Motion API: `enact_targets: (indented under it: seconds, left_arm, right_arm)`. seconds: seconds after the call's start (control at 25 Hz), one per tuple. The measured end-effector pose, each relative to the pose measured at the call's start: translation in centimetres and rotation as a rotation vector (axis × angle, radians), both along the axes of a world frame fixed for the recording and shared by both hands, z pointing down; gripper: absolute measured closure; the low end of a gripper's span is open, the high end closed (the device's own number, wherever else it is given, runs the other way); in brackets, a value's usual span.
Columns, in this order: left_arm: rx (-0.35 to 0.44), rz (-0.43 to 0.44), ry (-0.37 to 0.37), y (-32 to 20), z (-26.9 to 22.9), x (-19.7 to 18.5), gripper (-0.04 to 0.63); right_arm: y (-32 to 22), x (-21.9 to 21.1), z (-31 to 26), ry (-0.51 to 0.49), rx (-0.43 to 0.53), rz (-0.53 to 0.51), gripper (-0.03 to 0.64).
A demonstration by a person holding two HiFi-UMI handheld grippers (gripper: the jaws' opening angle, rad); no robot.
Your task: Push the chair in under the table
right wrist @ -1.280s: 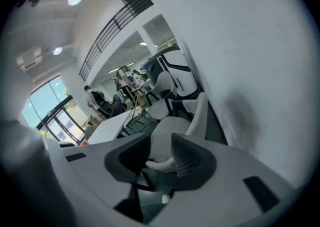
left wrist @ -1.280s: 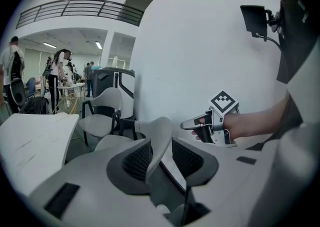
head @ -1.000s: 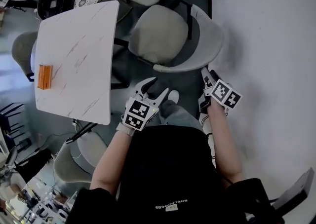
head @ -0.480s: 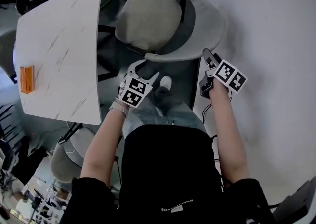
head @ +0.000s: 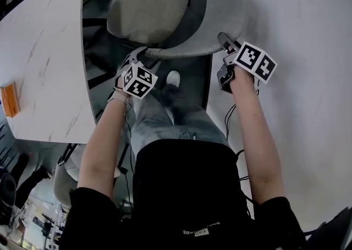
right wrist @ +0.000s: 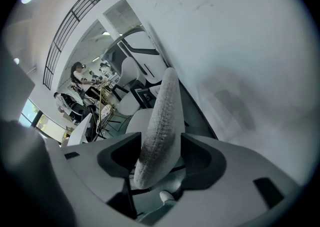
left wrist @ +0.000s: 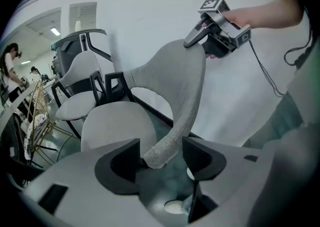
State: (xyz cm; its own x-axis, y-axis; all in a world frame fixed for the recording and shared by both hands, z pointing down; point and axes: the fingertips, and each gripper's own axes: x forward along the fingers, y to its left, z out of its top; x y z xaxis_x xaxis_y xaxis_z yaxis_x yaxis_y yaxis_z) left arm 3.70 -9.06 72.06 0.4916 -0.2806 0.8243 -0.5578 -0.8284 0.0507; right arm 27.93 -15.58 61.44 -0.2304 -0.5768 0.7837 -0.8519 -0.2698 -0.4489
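Note:
The grey chair's seat (head: 146,4) stands out from the white marble table (head: 44,50), its curved backrest (head: 220,28) toward me. My left gripper (head: 137,59) is at the backrest's left end. In the left gripper view the jaws (left wrist: 160,158) are opening, with the backrest end (left wrist: 185,86) between them and a gap on each side. My right gripper (head: 224,41) is at the backrest's right end. The right gripper view shows its jaws (right wrist: 157,158) wide apart astride the padded rim (right wrist: 162,116); I cannot tell whether they touch it.
An orange box (head: 7,100) lies on the table's left side. More grey chairs (left wrist: 75,106) stand beyond this one, and another (head: 63,183) sits by the table's near edge. My legs and a white shoe (head: 172,78) are right behind the chair. Pale floor (head: 308,50) runs along the right.
Both grippers have dropped and moved forward from in front of my body onto the backrest's two ends. Their jaws have spread wider. The chair has not shifted against the table.

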Motion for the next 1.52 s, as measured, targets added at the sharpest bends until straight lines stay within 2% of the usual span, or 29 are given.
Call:
enact_targets:
  seconds: [0.08,0.2,0.4,0.52,0.6,0.64,0.72,0.8,0.96,1.08,1.52]
  left_arm:
    - [-0.011,0.01,-0.02,-0.2,1.0,-0.3,0.348]
    - [-0.016,0.037,-0.002,-0.5,1.5,-0.4,0.331]
    - [-0.009,0.188,-0.005,-0.5,1.7,-0.1,0.331]
    - [-0.063,0.258,0.011,-0.6,1.9,0.3,0.331]
    - [-0.116,0.289,0.028,-0.5,2.0,0.4,0.331]
    - [-0.134,0.328,0.021,-0.2,2.0,0.3,0.331]
    - [-0.143,0.458,-0.035,0.8,2.5,-0.1,0.331]
    - [-0.127,0.55,-0.082,1.5,3.0,-0.5,0.331]
    - [-0.088,0.537,-0.113,1.0,3.4,-0.7,0.345]
    - [-0.065,0.516,-0.132,0.6,3.6,-0.6,0.38]
    - [-0.106,0.448,-0.176,0.3,4.0,-0.6,0.38]
  right_arm:
    - [0.0,0.0,0.5,-0.015,-0.015,0.015,0.382]
    - [0.2,-0.1,1.2,-0.052,-0.04,0.042,0.382]
    - [-0.2,-1.0,2.2,-0.058,-0.071,0.007,0.382]
    - [0.2,-1.9,2.9,-0.053,-0.101,-0.023,0.382]
    - [0.6,-2.1,3.4,-0.081,-0.12,0.005,0.382]
    - [0.7,-2.2,3.7,-0.116,-0.129,0.031,0.382]
    - [0.9,-2.3,4.0,-0.192,-0.143,0.071,0.382]
    - [0.9,-2.5,4.1,-0.211,-0.15,0.07,0.382]
    - [0.7,-2.5,4.4,-0.153,-0.156,0.039,0.382]
    - [0.5,-2.5,4.8,-0.155,-0.15,0.043,0.382]
    - [0.4,-2.3,4.9,-0.117,-0.126,0.055,0.382]
